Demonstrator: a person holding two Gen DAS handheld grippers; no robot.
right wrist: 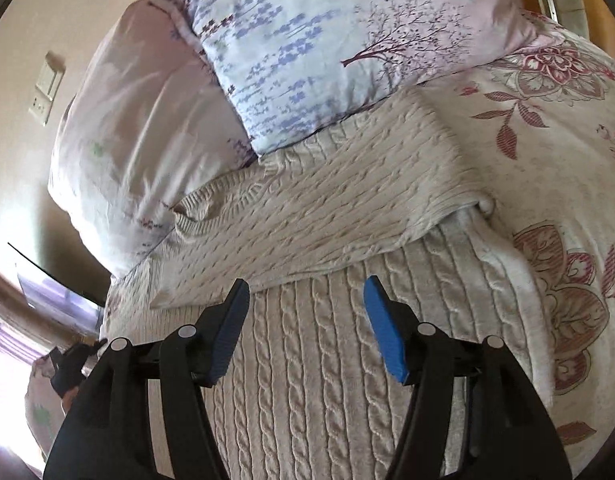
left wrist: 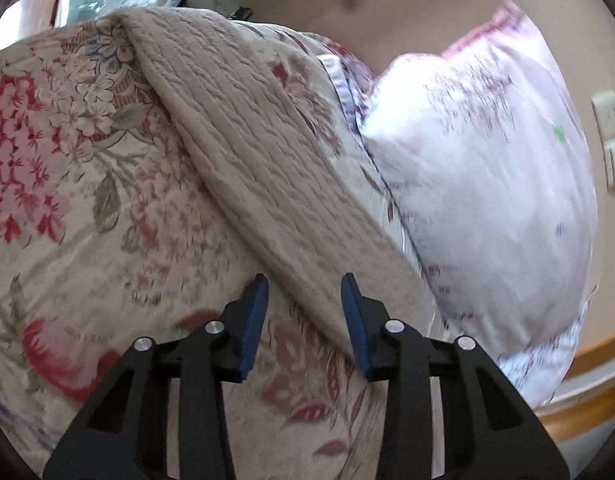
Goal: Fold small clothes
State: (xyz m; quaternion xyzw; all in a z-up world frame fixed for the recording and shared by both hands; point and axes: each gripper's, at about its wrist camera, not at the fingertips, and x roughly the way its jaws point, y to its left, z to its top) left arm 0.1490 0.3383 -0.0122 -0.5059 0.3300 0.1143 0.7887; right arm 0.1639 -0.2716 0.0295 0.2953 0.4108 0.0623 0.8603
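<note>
A cream cable-knit sweater (right wrist: 307,360) lies flat on the floral bedspread, its upper part folded across itself (right wrist: 327,200), collar to the left. My right gripper (right wrist: 305,292) hovers over the fold's lower edge, open, with nothing between its blue pads. In the left wrist view the same sweater (left wrist: 259,152) runs as a long diagonal band across the bedspread. My left gripper (left wrist: 305,284) stands open just above the band's near edge, and its blue pads (left wrist: 251,328) press on nothing.
The floral bedspread (left wrist: 67,184) (right wrist: 547,128) covers the bed. Pale printed pillows (left wrist: 487,184) (right wrist: 327,40) lie against the sweater's far side. A wall with switch plates (right wrist: 47,88) and a wooden bed frame (left wrist: 587,408) lie beyond.
</note>
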